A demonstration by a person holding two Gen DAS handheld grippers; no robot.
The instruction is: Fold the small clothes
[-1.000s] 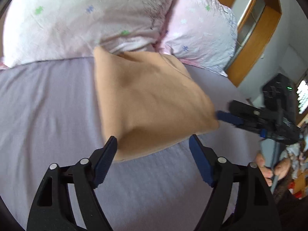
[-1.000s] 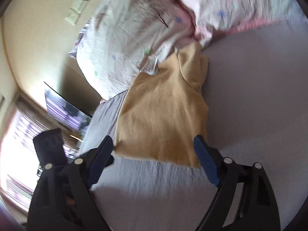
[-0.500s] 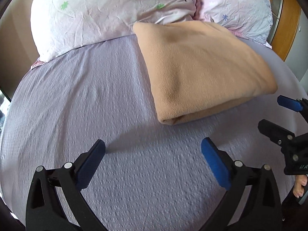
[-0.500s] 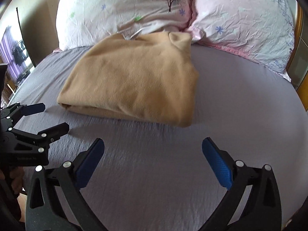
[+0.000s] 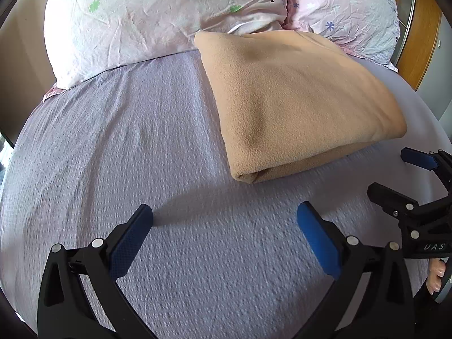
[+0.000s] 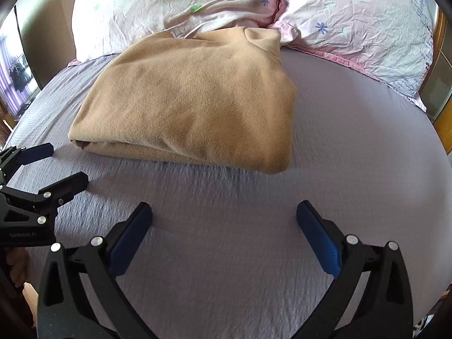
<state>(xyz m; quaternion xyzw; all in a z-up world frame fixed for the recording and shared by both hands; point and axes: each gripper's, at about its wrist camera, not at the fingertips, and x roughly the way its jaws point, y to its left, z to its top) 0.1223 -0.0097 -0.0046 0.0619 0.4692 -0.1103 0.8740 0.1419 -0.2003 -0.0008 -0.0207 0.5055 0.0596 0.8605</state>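
Both grippers hang low over the bed, jaws spread wide, holding nothing.

The left gripper (image 5: 224, 223) and right gripper (image 6: 224, 221) sit side by side, clear of the folded tan garment (image 5: 293, 99), which lies on the lilac sheet (image 5: 127, 141) with its far edge against two pillows (image 5: 147, 19).

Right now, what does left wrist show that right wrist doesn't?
Left wrist only: the right gripper at its right edge, open, and the garment's rolled fold corner.
Right wrist only: the left gripper at its left edge, open, plus a bright window far left.
Both: the folded tan garment lying on the lavender bedsheet, its far end against two floral pillows, neither gripper touching it.
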